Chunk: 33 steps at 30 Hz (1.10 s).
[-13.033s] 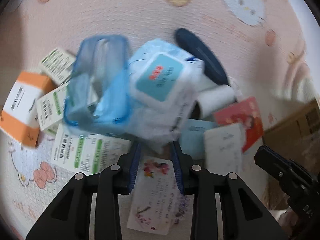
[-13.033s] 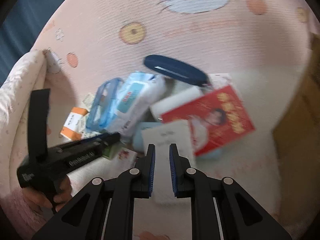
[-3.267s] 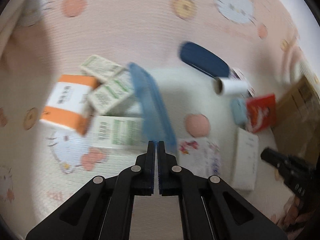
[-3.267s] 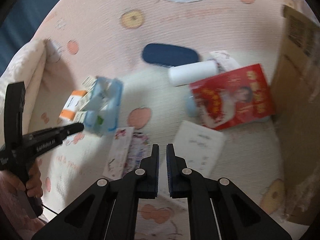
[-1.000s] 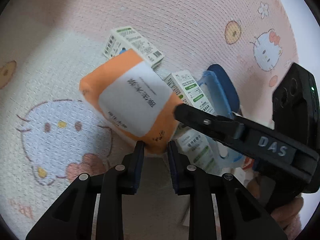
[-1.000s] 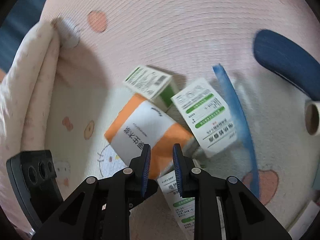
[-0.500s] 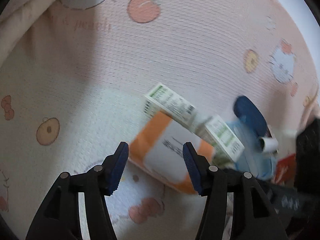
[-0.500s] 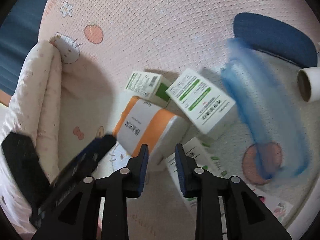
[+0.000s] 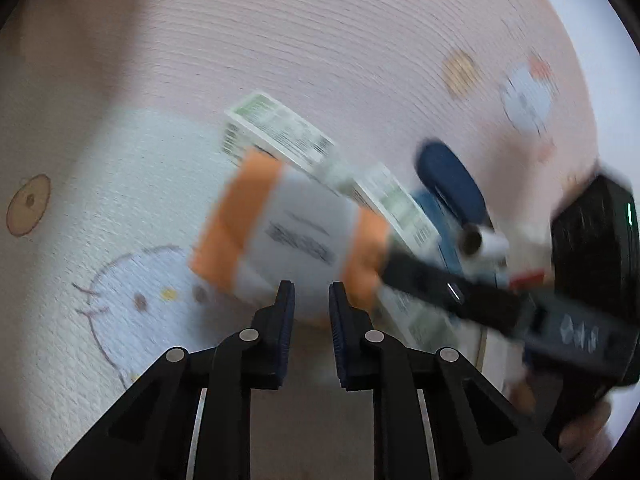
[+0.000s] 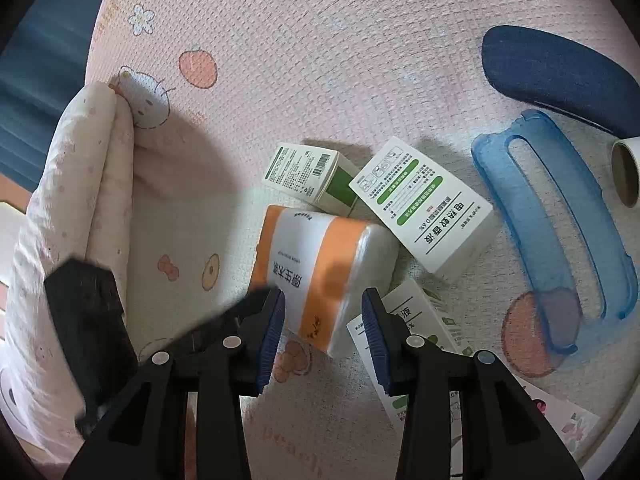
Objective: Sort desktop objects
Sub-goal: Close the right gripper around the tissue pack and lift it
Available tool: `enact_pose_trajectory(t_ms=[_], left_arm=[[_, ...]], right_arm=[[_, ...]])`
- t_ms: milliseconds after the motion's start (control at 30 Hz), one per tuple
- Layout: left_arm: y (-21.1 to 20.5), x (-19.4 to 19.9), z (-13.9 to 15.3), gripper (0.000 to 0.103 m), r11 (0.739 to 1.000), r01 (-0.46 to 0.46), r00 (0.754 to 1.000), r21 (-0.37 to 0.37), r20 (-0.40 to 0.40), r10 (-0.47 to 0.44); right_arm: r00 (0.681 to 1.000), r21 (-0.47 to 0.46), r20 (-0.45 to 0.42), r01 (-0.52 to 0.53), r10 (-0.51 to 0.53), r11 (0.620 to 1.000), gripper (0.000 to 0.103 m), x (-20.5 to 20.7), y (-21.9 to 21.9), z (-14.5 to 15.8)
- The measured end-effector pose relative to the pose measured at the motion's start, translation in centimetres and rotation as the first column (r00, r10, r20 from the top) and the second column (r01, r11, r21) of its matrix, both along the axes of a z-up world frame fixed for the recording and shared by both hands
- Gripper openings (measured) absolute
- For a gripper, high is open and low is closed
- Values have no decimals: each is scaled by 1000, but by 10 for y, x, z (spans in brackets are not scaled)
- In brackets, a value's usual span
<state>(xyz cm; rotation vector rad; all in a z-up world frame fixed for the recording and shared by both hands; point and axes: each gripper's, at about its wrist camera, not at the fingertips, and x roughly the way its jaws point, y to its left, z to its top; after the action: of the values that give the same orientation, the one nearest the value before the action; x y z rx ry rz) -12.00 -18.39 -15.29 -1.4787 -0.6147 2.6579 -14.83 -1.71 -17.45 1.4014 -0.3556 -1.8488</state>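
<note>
An orange-and-white tissue pack [image 10: 320, 268] lies on the patterned mat. My right gripper [image 10: 323, 308] straddles its near corner. Its jaws are opening, and bare mat shows between the right pad and the pack. In the blurred left wrist view the tissue pack [image 9: 288, 240] sits just beyond my left gripper [image 9: 310, 296]. The left jaws are closing to a narrow gap with the pack's near edge at the tips; whether the pads press on it is not visible. Three white-and-green boxes [image 10: 308, 176] [image 10: 424, 208] [image 10: 408, 320] crowd the pack's far and right sides.
A clear blue plastic lid [image 10: 552, 232], a dark blue case [image 10: 560, 76] and a paper roll [image 10: 626, 172] lie to the right. A folded blanket [image 10: 72, 200] borders the mat on the left. A printed card [image 10: 560, 412] sits at the lower right.
The left jaws went from wide apart to a narrow gap and came closer to the tissue pack. The right jaws spread wider around the pack's corner.
</note>
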Motion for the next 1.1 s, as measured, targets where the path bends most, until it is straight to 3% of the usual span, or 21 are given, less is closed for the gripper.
enact_pose_trajectory(t_ms=[133,167,200,233,367,467,567,633,733,833,933,1100], left_arm=[[17,-1,11,23,986,28,999,-166,-13,-31],[13,-4,16,35,978,6,1000,-209,-29,-12],[8,-6,19,50,975,-13,999,-220,-39,5],[1,-10,21,56,972,-31,999,-232,-43,22],[-22,-27,13,59,972,-55,998,-227,-22,52],[-44,-33,5,59,984,-88,996,-152,-9,88],[-61,-37,-6,59,996,-88,996,30,18,87],[-64,-38,-16,59,989,-83,996,127,43,78],[-58,-33,-17,58,989,-94,995,113,33,91],[-54,-24,-17,50,988,-105,994,115,28,103],[-50,-11,-10,43,983,-122,992,140,6,123],[-48,-10,15,41,977,-116,990,178,-55,127]], right_arm=[[999,40,-47,-15,17,999,37,0,-5,5],[999,43,-49,-20,23,999,37,-2,-6,5],[998,45,-51,-25,27,999,37,-3,-9,5],[998,51,-45,-29,31,998,37,-6,-12,4],[1000,30,22,9,-10,1000,43,-20,-13,-1],[1000,31,11,14,-15,999,43,-25,-12,-1],[1000,36,8,7,-8,999,43,-29,-14,-1],[1000,41,-4,8,-8,999,43,-31,-17,-1],[1000,66,-12,-6,7,998,43,-34,-25,-4],[999,78,-38,-15,18,997,42,-34,-25,-3],[993,110,-111,-16,28,994,27,-27,-23,2],[985,69,-171,13,-2,998,27,-18,-5,26]])
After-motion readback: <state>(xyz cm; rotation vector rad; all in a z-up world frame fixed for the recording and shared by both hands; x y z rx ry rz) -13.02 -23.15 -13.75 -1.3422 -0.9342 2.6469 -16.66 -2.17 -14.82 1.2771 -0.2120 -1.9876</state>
